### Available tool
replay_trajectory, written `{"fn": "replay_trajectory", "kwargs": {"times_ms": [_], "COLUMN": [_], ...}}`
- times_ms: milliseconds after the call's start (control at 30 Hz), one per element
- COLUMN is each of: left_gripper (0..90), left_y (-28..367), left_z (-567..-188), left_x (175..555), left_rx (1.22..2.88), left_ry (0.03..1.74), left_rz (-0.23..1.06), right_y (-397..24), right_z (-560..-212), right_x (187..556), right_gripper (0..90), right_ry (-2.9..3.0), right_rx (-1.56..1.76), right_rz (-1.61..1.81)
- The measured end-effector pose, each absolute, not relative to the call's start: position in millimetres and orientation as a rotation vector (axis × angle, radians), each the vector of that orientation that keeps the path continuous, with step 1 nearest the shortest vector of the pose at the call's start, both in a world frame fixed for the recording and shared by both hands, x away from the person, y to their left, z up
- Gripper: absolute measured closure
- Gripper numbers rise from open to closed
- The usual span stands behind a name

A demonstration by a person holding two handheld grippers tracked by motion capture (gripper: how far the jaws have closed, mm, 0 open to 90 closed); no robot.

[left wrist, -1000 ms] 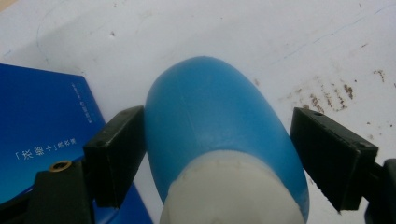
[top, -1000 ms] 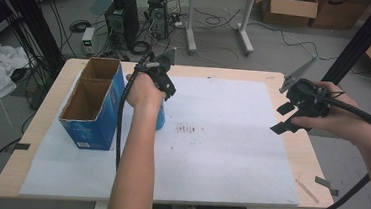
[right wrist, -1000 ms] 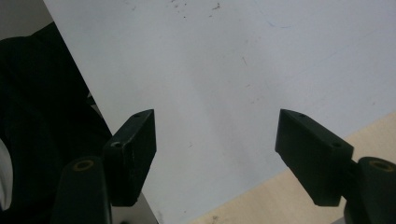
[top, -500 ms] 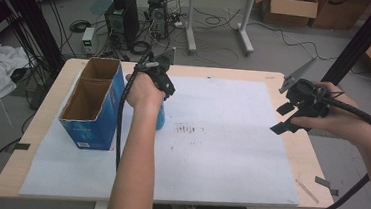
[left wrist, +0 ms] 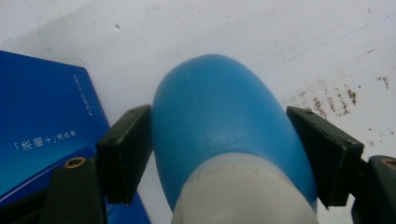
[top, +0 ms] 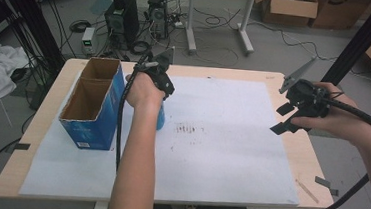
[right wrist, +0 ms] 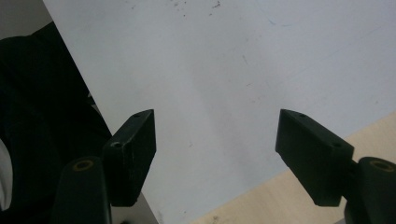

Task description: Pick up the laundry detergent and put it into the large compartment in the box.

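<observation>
Two grippers work over a white sheet (top: 230, 153) on the table (top: 41, 123). At the left stands a blue box (top: 90, 112), open at the top. Just beside it, the left gripper (left wrist: 219, 140) has just been closing its jaws around a blue bottle (left wrist: 219, 116), and both pads now touch its sides. The bottle stands on the sheet, near some brown marks (top: 187, 130). Far right, the right gripper (right wrist: 215, 140) hangs spread wide, grasping nothing.
</observation>
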State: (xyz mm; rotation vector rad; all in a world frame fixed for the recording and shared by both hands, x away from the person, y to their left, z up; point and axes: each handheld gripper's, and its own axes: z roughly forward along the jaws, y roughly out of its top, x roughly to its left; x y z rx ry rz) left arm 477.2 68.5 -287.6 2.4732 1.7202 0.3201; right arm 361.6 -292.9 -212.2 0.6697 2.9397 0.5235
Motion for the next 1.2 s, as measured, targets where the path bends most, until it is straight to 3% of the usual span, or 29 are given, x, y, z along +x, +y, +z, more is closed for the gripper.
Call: {"fn": "replay_trajectory", "kwargs": {"times_ms": [633,1200], "left_gripper": [32.4,35.5], "left_y": [68.2,68.4], "left_z": [-287.5,-279.6], "left_x": [480.4,479.4], "left_rx": [2.447,2.519], "left_ry": [1.791,1.678], "left_rz": [0.296,0.366], "right_y": [-293.8,-291.5], "right_z": [-214.2,-214.4], "right_x": [362.7,364.6], "right_gripper": [29.2,29.1], "right_ry": [2.946,2.95], "right_rx": [0.669,0.67], "right_rz": [0.518,0.512]}}
